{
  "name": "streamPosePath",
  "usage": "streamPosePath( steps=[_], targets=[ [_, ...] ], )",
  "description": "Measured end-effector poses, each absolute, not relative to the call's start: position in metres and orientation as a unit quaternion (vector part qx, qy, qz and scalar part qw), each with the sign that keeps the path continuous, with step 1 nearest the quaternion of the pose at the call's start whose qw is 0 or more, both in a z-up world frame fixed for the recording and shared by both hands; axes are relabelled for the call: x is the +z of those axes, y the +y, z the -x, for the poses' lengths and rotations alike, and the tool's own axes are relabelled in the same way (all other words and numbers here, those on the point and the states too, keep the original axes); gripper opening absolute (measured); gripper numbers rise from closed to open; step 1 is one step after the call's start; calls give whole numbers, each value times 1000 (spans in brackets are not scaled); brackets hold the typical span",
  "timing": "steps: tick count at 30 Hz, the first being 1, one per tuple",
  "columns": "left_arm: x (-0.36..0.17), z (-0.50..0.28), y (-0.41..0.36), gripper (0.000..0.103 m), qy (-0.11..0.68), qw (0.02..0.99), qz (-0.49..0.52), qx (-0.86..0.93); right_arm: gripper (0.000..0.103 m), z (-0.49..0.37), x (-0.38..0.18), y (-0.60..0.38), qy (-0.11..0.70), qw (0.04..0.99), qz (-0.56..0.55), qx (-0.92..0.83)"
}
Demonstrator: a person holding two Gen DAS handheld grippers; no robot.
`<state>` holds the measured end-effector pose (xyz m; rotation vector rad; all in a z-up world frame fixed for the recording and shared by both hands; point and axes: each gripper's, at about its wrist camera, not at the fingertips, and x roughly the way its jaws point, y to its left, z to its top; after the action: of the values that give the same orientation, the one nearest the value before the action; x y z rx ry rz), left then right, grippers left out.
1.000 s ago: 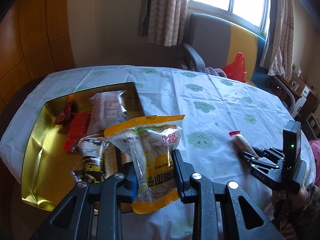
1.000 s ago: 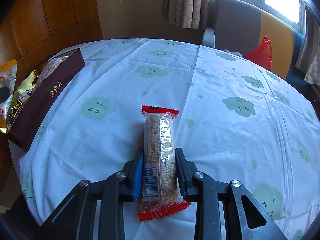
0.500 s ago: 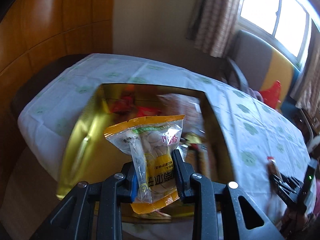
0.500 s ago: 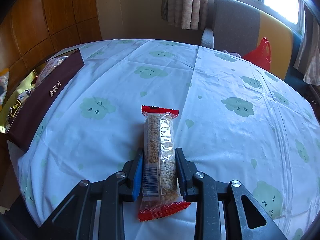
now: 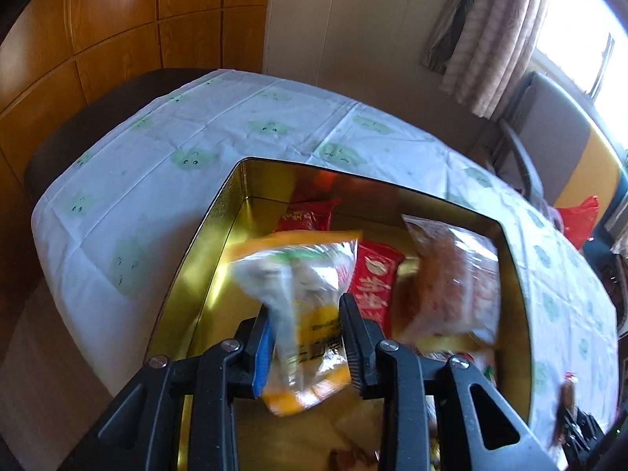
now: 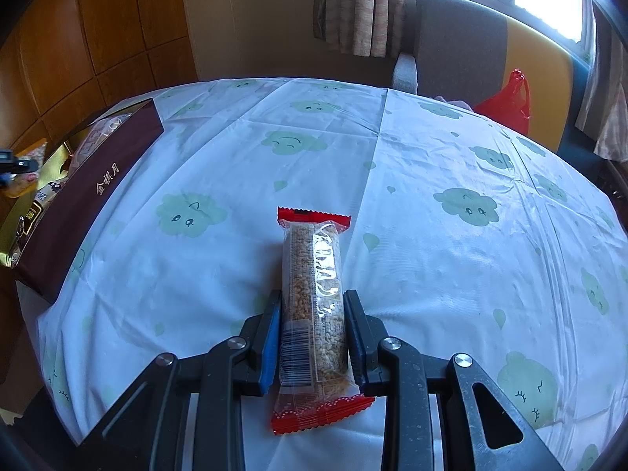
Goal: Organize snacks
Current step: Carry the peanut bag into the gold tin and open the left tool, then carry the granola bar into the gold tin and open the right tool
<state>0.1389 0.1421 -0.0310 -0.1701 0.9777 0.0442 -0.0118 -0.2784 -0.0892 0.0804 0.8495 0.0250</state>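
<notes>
My left gripper (image 5: pixel 304 306) hangs over the open gold tin (image 5: pixel 219 235). Its jaws are opening, with a clear and yellow snack bag (image 5: pixel 298 274) still between the pads, blurred and tilted. In the tin lie red packets (image 5: pixel 375 282) and a clear bag of pinkish snacks (image 5: pixel 455 278). My right gripper (image 6: pixel 313 298) rests low on the tablecloth, shut on a cereal bar (image 6: pixel 314 274) in a clear wrapper with red ends. From the right wrist view the tin's maroon side (image 6: pixel 90 204) is at the far left.
The round table wears a white cloth with green clouds (image 6: pixel 467 204). A grey and yellow chair (image 6: pixel 463 47) with a red plastic bag (image 6: pixel 506 102) stands behind it. Wood panelling (image 5: pixel 117 39) and curtains (image 6: pixel 353 4) close off the back.
My left gripper carried the snack bag leftward from the tin's near edge to above its inside and rolled. The bag now looks blurred and tilted. The right gripper and bar stayed put.
</notes>
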Motion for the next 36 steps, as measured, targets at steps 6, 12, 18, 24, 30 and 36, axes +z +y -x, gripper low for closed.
streamPosePath(
  steps=[6,12,18,24,30,36],
  targets=[
    [-40,-139,147,37,473,876,89,29,31,12,-89,-278,412,910,-38,11],
    [-33,-113,136,37,458,885,57,66,31,12,-89,-276,411,911,-39,8],
    [-21,-83,115,37,432,899,22,67,31,12,-89,-276,412,910,-37,8],
    [-9,-59,94,37,408,912,3,50,31,11,-89,-276,412,910,-35,5],
    [-3,-43,80,37,404,914,-5,27,31,11,-88,-276,413,910,-34,4],
    [-6,-34,71,37,408,913,-9,15,31,11,-88,-276,414,910,-34,3]
  ],
)
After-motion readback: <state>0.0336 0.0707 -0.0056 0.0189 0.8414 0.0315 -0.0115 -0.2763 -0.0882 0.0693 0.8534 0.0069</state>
